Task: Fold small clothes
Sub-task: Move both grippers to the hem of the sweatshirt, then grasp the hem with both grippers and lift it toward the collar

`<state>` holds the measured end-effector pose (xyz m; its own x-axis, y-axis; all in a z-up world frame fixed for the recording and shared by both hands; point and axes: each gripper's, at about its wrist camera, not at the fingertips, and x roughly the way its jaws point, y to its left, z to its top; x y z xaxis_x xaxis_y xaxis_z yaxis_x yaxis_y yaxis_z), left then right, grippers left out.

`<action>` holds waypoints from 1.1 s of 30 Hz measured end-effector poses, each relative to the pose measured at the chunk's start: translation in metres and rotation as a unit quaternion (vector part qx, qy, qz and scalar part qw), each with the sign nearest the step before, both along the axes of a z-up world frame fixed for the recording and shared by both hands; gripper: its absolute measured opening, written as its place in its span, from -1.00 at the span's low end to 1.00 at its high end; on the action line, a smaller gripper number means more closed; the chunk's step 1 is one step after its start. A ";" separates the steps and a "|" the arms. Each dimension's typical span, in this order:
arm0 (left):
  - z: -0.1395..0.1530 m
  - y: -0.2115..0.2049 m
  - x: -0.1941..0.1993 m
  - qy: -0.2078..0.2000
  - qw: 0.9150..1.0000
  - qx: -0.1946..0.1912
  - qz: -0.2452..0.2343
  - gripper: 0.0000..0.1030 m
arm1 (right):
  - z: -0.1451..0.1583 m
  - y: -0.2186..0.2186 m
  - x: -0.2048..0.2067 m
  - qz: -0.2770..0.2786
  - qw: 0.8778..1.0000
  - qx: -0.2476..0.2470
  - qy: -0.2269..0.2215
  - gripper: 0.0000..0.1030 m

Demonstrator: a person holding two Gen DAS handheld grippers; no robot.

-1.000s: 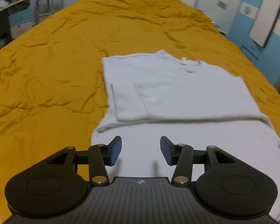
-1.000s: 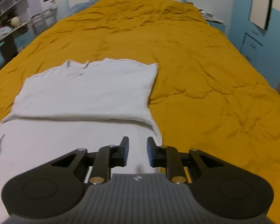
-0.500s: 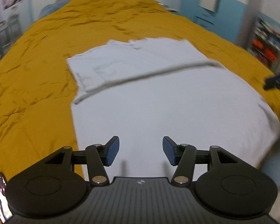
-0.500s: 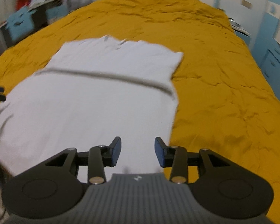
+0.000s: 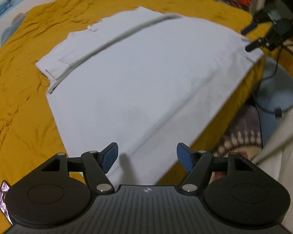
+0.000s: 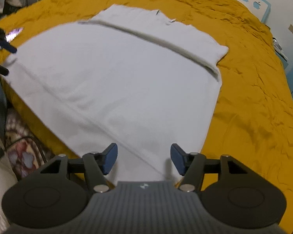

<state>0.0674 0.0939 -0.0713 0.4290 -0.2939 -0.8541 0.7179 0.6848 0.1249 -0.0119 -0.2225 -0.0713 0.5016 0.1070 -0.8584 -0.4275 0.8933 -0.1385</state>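
Observation:
A white T-shirt (image 5: 138,74) lies flat on the mustard bedspread (image 5: 19,107), its sleeves folded in, its bottom hem hanging over the bed's near edge. It also shows in the right wrist view (image 6: 127,81). My left gripper (image 5: 147,159) is open and empty, just above the hem's left corner. My right gripper (image 6: 143,159) is open and empty, just above the hem's right corner. Each gripper shows at the far hem corner in the other's view: the right one (image 5: 250,39) and the left one (image 6: 4,58).
The bedspread (image 6: 254,97) stretches far beyond the shirt. A phone (image 5: 4,200) lies on the bed by my left gripper. Past the bed's near edge are a patterned rug (image 5: 242,136) and a blue round base with a cable (image 5: 277,89).
Both grippers drew back to the shirt's bottom hem corners and turned inward. Both opened wider. The shirt has not moved.

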 end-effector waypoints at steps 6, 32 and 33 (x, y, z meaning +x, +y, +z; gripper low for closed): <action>-0.019 -0.006 -0.016 -0.027 0.998 0.047 -0.028 0.57 | -0.013 0.007 -0.015 0.025 0.999 -0.038 -0.001 0.30; -0.045 -0.016 -0.032 -0.141 0.971 0.190 -0.038 -0.01 | -0.057 0.030 -0.045 0.146 0.972 -0.185 -0.018 0.29; -0.045 -0.017 -0.033 -0.142 0.970 0.191 -0.041 -0.07 | -0.059 0.031 -0.047 0.153 0.969 -0.195 -0.021 0.28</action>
<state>0.0343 0.0769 -0.1164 0.6519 -0.0223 -0.7579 0.6672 0.4918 0.5594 -0.0586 -0.1914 -0.1304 0.5337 -0.0717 -0.8426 -0.6507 0.6016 -0.4633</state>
